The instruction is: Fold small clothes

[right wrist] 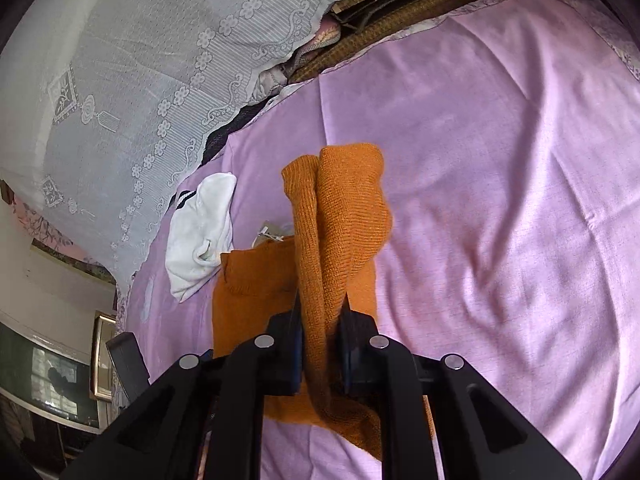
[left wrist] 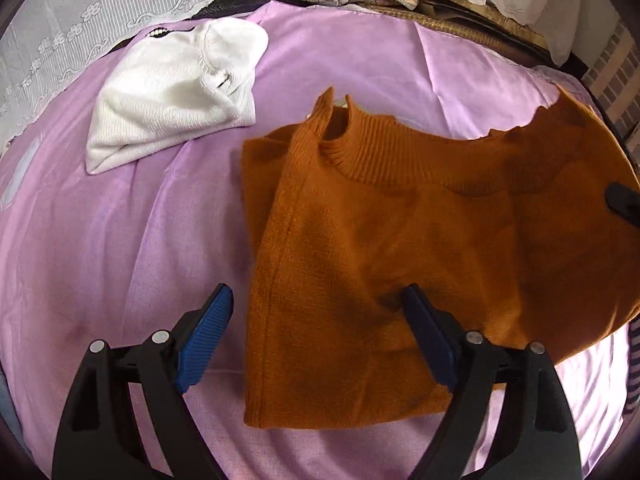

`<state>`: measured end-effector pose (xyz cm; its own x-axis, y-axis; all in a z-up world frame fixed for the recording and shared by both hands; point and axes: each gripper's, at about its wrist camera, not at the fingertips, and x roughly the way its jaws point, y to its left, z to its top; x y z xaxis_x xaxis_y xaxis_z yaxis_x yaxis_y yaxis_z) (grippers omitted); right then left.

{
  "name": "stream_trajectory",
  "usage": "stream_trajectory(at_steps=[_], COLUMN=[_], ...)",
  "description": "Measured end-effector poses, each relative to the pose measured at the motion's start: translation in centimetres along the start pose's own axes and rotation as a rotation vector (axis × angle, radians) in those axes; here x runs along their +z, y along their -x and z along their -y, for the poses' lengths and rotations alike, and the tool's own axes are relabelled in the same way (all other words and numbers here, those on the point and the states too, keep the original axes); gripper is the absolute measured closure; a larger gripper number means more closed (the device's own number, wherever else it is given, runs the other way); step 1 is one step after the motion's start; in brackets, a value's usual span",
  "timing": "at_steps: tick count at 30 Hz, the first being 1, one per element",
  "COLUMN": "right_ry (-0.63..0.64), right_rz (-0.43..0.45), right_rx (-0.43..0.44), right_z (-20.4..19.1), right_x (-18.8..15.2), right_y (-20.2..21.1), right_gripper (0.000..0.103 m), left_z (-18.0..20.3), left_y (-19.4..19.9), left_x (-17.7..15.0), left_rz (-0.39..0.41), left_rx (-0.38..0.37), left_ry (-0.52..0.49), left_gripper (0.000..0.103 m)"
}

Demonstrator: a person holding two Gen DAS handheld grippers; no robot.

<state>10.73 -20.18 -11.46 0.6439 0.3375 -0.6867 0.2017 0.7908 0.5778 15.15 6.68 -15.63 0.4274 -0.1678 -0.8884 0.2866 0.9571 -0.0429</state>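
Two grippers — left gripper (left wrist: 320, 308) wide over orange sweater's (left wrist: 380, 260) edge; right gripper (right wrist: 322, 320) pinching it.

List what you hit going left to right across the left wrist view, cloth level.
Purple sheet → white folded garment → orange sweater → tip of the right gripper at the right edge.
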Motion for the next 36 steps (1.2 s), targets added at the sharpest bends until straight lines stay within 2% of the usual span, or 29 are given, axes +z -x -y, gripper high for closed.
stream_trajectory(at_steps=[5,15,26,27,29,33,36], right_ry=[0.048,0.083,0.043,0.042,0.043,0.072,0.081], right_rz=[-0.016,-0.050,-0.045,-0.051,-0.108,-0.204,-0.191], right_rx=[-0.001,-0.059,-0.090,-0.092,-0.072,-0.153,-0.078], right_z=[-5.1,-11.2,-15.0,-15.3,-15.9,-15.7,-15.9], right_x=[-0.2,-2.3,-4.7,-5.2,-6.1,-8.3,-8.9], right_y=[-1.2,-5.2,-9.2,-9.8,-11.6,-15.2,-13.9], right_gripper=[0.088,0.091,0.093,0.099,0.103,0.103,0.103], left_z=[-1.1,-9.4,-13.2,-13.3,-13.4,-13.6,-14.0], left_y=[1.7,2.3,2.5,2.5,2.5,2.4,2.8], left_x=[-0.1,-2.7,-4.8,-4.8,-5.1,-5.4,-5.7], left_rz=[0.043,0.030,0.017,0.017,0.017,0.008,0.018], left_rx=[-0.048,-0.047,-0.077,-0.084,-0.095,-0.107,-0.124], left_ry=[-0.001,0.134,0.169,0.166,0.162,0.156,0.162], left_gripper=[0.019,0.019,0.019,0.019,0.019,0.019,0.019])
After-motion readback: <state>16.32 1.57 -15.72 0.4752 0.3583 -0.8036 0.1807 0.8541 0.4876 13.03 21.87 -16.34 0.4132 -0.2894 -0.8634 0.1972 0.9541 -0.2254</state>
